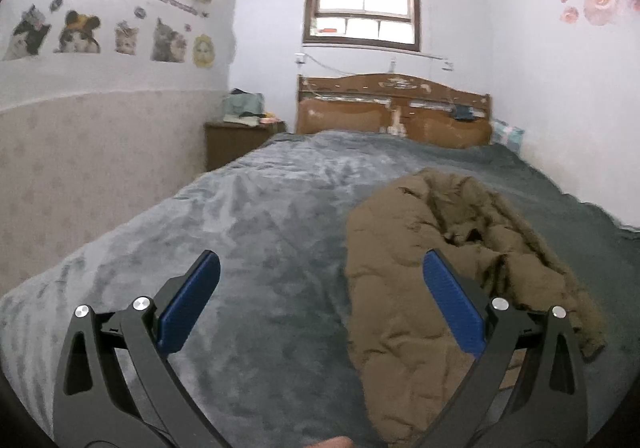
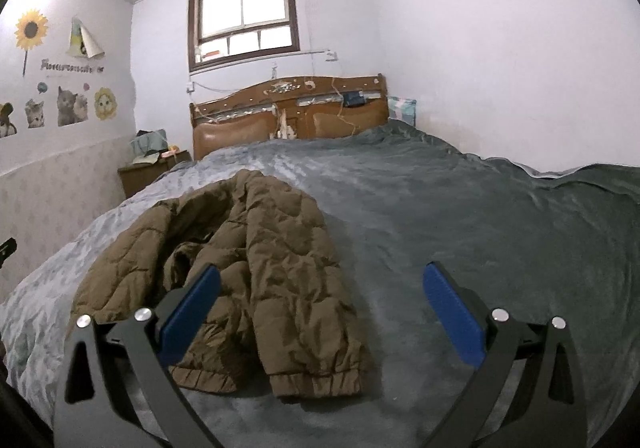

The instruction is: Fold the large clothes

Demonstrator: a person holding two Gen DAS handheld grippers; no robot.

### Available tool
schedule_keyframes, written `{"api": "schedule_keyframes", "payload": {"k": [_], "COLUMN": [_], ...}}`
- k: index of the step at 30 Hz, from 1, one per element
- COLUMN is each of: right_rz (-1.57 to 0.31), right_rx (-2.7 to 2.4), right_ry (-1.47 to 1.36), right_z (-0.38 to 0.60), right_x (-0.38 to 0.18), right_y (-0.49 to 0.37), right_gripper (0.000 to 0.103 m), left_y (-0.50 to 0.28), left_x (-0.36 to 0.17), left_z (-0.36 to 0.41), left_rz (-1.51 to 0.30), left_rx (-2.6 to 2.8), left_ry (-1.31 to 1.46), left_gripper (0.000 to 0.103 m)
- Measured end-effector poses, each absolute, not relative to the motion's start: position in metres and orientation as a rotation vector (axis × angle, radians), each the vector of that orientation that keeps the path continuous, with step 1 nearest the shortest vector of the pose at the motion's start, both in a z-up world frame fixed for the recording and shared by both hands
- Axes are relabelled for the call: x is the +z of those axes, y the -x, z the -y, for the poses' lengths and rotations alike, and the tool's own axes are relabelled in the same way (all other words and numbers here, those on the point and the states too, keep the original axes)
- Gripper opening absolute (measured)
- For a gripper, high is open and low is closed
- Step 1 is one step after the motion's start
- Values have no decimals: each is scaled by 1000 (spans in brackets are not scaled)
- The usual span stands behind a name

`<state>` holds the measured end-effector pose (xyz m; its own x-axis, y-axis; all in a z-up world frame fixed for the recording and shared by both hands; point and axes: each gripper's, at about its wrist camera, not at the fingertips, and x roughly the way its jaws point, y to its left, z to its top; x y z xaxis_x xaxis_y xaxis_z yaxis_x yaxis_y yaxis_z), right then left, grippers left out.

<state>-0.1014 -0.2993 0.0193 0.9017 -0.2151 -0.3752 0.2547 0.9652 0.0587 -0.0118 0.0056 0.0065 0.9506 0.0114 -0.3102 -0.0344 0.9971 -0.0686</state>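
Note:
A brown quilted jacket [image 1: 432, 280] lies crumpled on the grey bed cover [image 1: 260, 216], lengthwise toward the headboard. In the left wrist view it sits right of centre, and my left gripper [image 1: 320, 268] hovers open above the bed with its right finger over the jacket's edge. In the right wrist view the jacket [image 2: 256, 264] lies left of centre with two elastic cuffs [image 2: 316, 384] nearest the camera. My right gripper [image 2: 320, 280] is open above the bed [image 2: 460, 216], its left finger over the jacket. Neither gripper holds anything.
A wooden headboard [image 1: 392, 108] stands at the far end under a window [image 1: 362, 4]. A nightstand [image 1: 236, 140] with clutter is at the bed's far left corner. Walls close in on both sides; the right wall [image 2: 500, 68] meets the bed edge.

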Motion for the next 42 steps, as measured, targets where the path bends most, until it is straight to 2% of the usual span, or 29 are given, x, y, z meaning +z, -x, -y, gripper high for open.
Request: {"api": "schedule_keyframes", "payload": {"k": [8, 14, 42], "right_rz": [-385, -412, -468], "right_rx": [-257, -244, -262], "right_ry": [-101, -90, -65], "right_z": [298, 295, 290], "right_x": [19, 17, 6], "right_y": [101, 96, 81], "right_gripper": [101, 101, 101], "left_y": [19, 10, -8], "left_x": [9, 3, -9], "left_z": [-16, -20, 19], "left_rz": [-293, -357, -441], "left_rx": [92, 57, 1], "left_ry": [94, 128, -43], "left_gripper": [100, 100, 100]}}
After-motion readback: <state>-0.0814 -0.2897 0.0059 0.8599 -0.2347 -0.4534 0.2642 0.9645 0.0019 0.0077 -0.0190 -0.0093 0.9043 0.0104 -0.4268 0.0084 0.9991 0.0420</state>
